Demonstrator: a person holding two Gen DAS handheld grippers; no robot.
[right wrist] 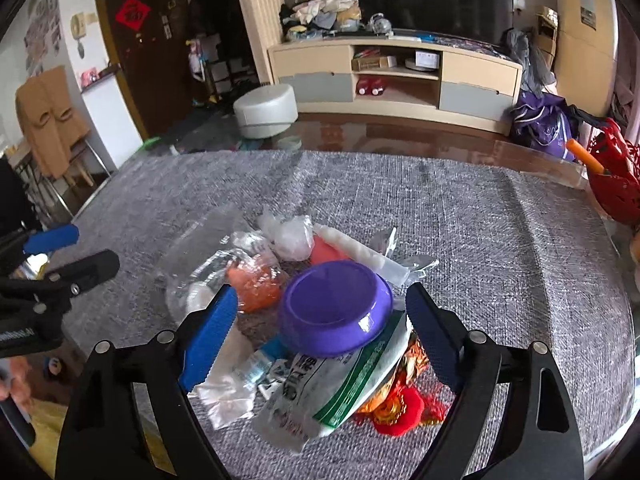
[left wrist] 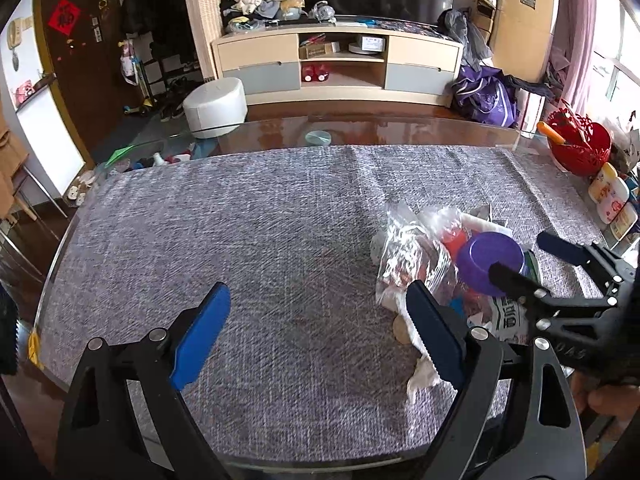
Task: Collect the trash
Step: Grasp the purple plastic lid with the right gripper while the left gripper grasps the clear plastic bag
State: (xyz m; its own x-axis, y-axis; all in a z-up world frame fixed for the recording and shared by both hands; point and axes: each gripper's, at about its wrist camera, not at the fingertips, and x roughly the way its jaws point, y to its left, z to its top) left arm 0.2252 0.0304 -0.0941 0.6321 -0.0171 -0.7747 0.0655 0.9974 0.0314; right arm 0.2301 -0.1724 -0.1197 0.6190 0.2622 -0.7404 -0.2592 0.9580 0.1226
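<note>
Trash pile of crumpled plastic wrappers (right wrist: pixel 280 344) sits lower centre, under your wide, empty right gripper (right wrist: pixel 320 332), nearer than left gripper (left wrist: pixel 316 336).

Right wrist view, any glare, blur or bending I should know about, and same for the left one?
Right wrist view: sharp on the purple bowl, with straight edges bowed by the fisheye and dark corners. Left wrist view: bright window at the right edge, glare on the glossy table beyond the grey cloth, same bowing.
</note>
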